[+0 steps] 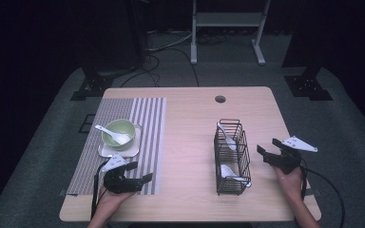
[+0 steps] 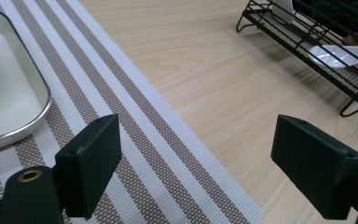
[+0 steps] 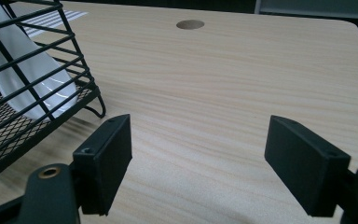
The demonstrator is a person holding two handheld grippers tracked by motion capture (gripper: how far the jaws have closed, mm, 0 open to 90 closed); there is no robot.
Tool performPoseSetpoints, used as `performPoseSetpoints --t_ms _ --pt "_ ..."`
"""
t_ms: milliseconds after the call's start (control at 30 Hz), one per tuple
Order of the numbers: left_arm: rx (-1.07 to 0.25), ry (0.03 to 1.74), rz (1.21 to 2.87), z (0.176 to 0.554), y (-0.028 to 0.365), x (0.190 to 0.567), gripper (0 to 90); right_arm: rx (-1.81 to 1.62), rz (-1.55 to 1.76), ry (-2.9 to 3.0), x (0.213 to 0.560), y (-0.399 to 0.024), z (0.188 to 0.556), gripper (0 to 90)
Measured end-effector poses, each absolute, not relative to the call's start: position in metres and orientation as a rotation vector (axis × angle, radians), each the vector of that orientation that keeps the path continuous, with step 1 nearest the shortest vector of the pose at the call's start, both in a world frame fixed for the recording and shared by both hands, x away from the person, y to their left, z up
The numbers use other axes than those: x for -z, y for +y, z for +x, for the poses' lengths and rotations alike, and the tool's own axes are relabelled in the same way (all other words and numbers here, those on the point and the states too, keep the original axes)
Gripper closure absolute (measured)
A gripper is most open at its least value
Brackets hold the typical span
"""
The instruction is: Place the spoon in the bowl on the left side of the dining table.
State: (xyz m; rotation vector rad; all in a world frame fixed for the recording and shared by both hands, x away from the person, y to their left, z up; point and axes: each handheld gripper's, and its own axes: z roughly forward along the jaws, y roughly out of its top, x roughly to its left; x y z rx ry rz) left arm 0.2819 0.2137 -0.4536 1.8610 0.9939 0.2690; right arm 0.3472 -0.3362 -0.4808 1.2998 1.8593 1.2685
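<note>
A green bowl with a white spoon in it sits on a white tray on the striped placemat. A black wire basket in the middle right of the table holds two white spoons. My left gripper rests open over the near edge of the placemat, below the tray, with nothing between its jaws. To the right of the basket my right gripper stands open and empty over bare wood. The left gripper view has the tray's edge and the basket.
The wooden table has a round cable hole near its far edge. Beyond it lie dark floor, cables and a white frame's legs. Bare wood lies between placemat and basket.
</note>
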Motion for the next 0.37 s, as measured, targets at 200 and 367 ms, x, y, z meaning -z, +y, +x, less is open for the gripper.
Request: performPoseSetpoints --t_ms 200,367 --pt "-0.265 0.977 1.876 0.2820 0.2122 0.4555 15.0 -1.262 1.295 1.863 0.4808 -0.3357 0.3472 21.8" --pt "-0.256 0.986 1.866 0.2834 0.2128 0.4567 15.0 -1.267 1.299 1.862 0.4808 -0.3360 0.3472 21.8"
